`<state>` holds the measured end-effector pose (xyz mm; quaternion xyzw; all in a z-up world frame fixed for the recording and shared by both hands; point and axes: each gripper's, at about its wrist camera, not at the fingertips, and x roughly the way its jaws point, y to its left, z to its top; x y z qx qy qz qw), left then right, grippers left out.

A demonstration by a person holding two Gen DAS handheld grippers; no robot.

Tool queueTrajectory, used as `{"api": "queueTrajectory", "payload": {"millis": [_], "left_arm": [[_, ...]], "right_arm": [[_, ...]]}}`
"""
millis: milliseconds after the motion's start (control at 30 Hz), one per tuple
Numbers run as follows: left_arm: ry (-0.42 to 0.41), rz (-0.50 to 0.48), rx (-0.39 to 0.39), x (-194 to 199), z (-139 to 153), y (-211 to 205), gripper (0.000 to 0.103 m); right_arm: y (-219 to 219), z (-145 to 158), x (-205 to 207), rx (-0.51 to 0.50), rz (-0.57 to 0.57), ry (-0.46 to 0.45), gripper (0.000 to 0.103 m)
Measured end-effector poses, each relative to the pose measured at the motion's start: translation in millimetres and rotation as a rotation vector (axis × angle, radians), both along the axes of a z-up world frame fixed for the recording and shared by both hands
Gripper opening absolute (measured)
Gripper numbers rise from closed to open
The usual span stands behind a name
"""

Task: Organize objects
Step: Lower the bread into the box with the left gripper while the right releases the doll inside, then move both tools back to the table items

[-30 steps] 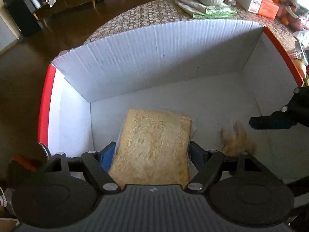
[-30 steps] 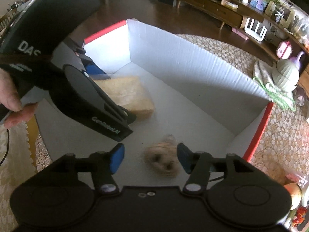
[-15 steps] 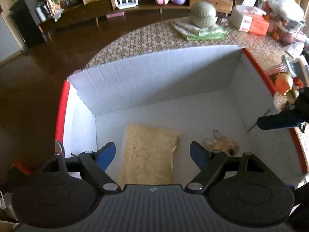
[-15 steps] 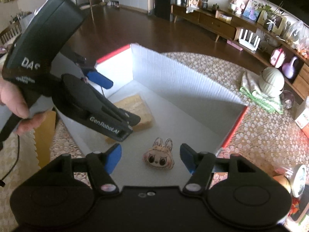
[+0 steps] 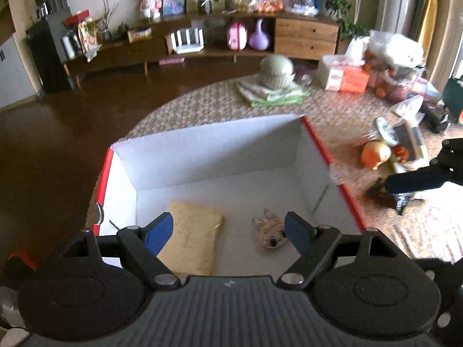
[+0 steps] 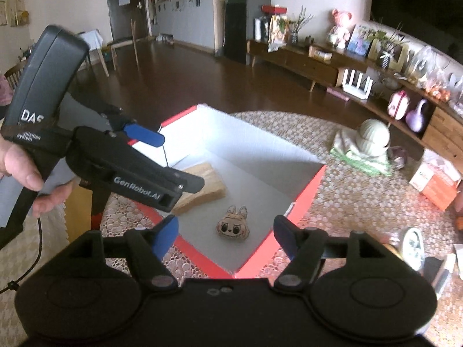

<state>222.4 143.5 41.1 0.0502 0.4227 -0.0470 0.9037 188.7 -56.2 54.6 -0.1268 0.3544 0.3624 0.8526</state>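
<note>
Both grippers have lifted up out of the box since a second ago. Left gripper [image 5: 228, 231] hangs with jaws wide and empty; right gripper [image 6: 224, 235] has just been opening its jaws, nothing between them. Below, the white box [image 5: 208, 150] with red rims holds a tan sponge [image 5: 194, 240] and a bunny-face charm [image 6: 233, 227], lying apart on its floor. Patterned counter [image 5: 332, 112] spreads beyond the rims.

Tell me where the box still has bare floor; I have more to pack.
Free: the box floor along the far wall, behind the sponge and plush face. The table right of the box is crowded.
</note>
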Motion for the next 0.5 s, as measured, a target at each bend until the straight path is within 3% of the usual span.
{"api": "queueTrajectory", "payload": {"millis": [500], "left_arm": [[-0.117,-0.062,-0.069,-62,32,-59,0.087]], "right_arm": [[-85,10,-39,0.099,-0.137,-0.063,0.083]]}}
